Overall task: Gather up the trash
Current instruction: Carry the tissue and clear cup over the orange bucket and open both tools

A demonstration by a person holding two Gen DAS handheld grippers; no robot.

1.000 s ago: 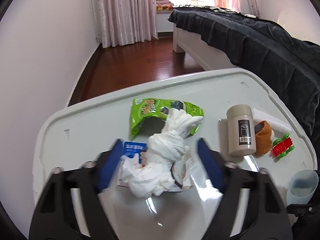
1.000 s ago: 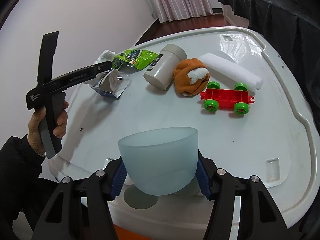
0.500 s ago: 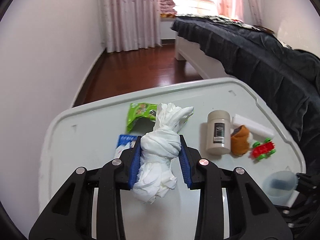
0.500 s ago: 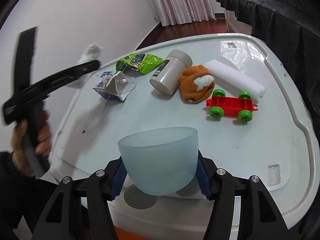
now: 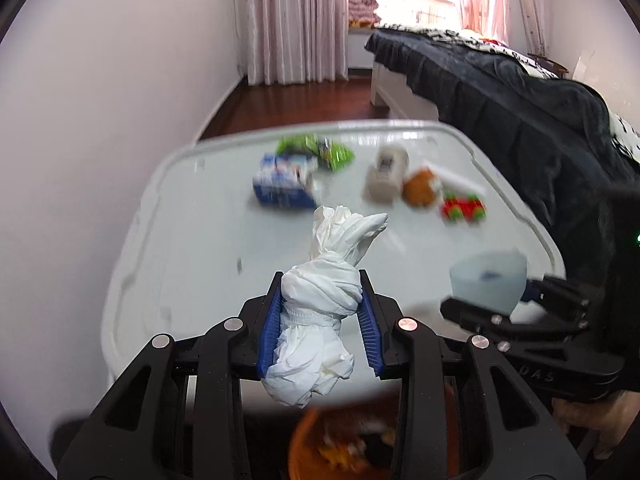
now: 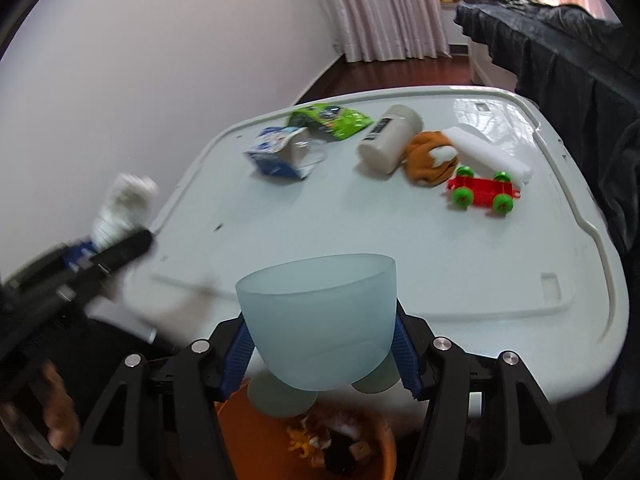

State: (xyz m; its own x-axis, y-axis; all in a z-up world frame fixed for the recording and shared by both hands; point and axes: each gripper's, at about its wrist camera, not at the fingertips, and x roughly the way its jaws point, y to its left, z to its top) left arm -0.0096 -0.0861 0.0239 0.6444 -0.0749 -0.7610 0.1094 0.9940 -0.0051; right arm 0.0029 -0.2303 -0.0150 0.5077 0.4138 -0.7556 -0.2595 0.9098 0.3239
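My left gripper (image 5: 320, 320) is shut on a knotted wad of white tissue (image 5: 324, 292), held in the air above the near edge of the white table (image 5: 180, 240). An orange bin (image 5: 308, 448) with scraps in it lies just below the wad. In the right wrist view the left gripper (image 6: 108, 248) and the wad (image 6: 124, 204) appear blurred at the left. My right gripper (image 6: 324, 356) is shut on a pale blue translucent cup (image 6: 320, 320), upright over the table's front edge, with the orange bin (image 6: 248, 432) beneath it.
On the table (image 6: 480, 280) lie a blue and white carton (image 6: 276, 152), a green snack wrapper (image 6: 332, 118), a beige bottle (image 6: 390, 138) on its side, an orange plush (image 6: 430, 158), a red toy car (image 6: 482, 192) and a white foam roll (image 6: 488, 152). A dark-covered bed (image 5: 520, 100) stands right.
The left gripper closed on the tissue wad, lifted it off the carton and drew back to the near edge over the bin. The right gripper with the cup also pulled back slightly.
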